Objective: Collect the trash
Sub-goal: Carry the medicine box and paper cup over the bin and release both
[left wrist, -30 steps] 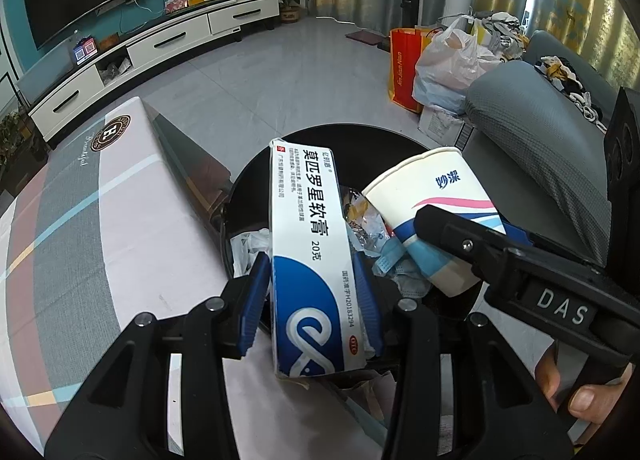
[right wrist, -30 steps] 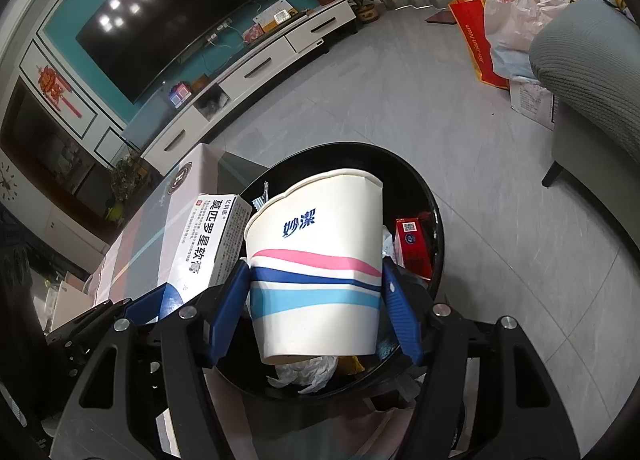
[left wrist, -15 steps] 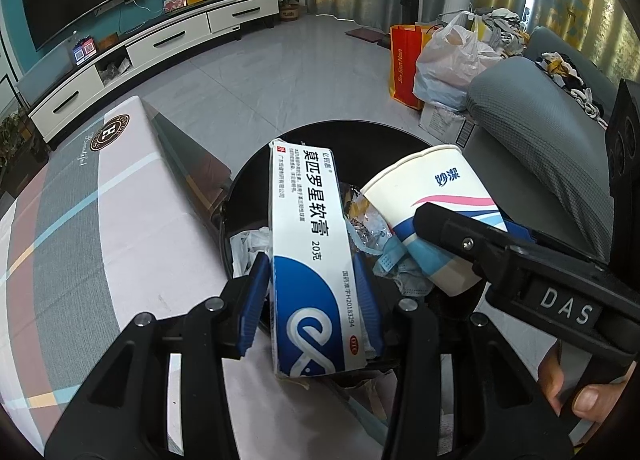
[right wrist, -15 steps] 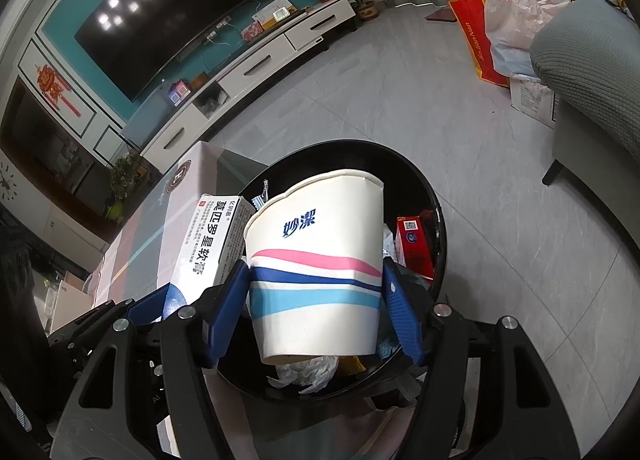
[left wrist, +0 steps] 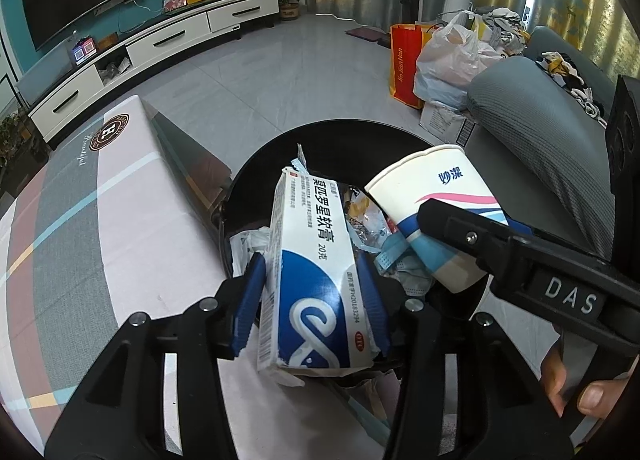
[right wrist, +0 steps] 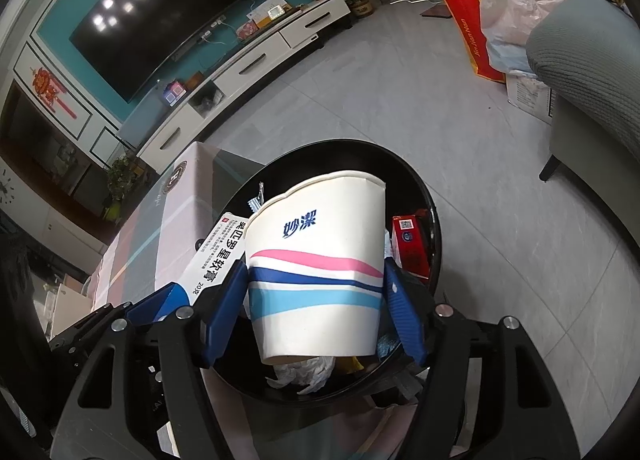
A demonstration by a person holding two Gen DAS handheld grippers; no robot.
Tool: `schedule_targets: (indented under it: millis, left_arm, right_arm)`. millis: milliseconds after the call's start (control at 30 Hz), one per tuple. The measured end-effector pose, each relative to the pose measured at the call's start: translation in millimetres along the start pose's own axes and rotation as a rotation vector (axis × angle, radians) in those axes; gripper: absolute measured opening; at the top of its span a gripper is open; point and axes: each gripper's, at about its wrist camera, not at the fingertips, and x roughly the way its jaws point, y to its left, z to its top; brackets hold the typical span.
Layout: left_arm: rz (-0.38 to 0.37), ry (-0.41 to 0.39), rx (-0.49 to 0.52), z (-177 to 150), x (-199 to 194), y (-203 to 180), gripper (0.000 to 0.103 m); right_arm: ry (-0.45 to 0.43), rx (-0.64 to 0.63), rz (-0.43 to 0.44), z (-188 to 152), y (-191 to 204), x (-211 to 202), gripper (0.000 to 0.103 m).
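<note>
Two pieces of trash, both held over my black bin (left wrist: 256, 164). Item one: white-and-blue ointment box (left wrist: 316, 268), torn at its ends, clamped between the blue pads of my left gripper (left wrist: 312, 296). Item two: paper cup (right wrist: 316, 276) with pink and blue stripes, mouth tilted away, pinched by my right gripper (right wrist: 316, 312). Bin contents: crumpled tissue (right wrist: 304, 374), red carton (right wrist: 410, 244), wrappers. Bin stands just beside the patterned table (left wrist: 80, 228). Beyond: grey sofa (left wrist: 548, 148), white TV cabinet (left wrist: 168, 40).
</note>
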Motion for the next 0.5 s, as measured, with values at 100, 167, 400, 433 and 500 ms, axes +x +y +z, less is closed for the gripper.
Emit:
schedule_targets:
  millis: [100, 167, 400, 433, 500]
  left_arm:
    - [-0.001, -0.001, -0.001, 0.0, -0.1, 0.1, 0.050]
    - [0.001, -0.003, -0.001, 0.0, -0.4, 0.9, 0.050]
    - [0.004, -0.013, -0.012, 0.6, -4.0, 4.7, 0.055]
    - [0.005, -0.015, -0.014, 0.7, -4.8, 5.5, 0.055]
    - [0.005, -0.017, -0.016, 0.6, -5.5, 5.7, 0.057]
  right_arm:
    - [0.004, 0.005, -0.003, 0.1, -0.9, -0.1, 0.067]
    - [0.007, 0.009, -0.005, 0.3, -1.9, 0.0, 0.068]
    - [0.019, 0.016, -0.010, 1.8, 0.5, -0.4, 0.070]
    - [0.018, 0.015, -0.010, 2.0, 0.9, -0.9, 0.070]
    - [0.018, 0.014, -0.010, 2.3, 2.0, -1.3, 0.070]
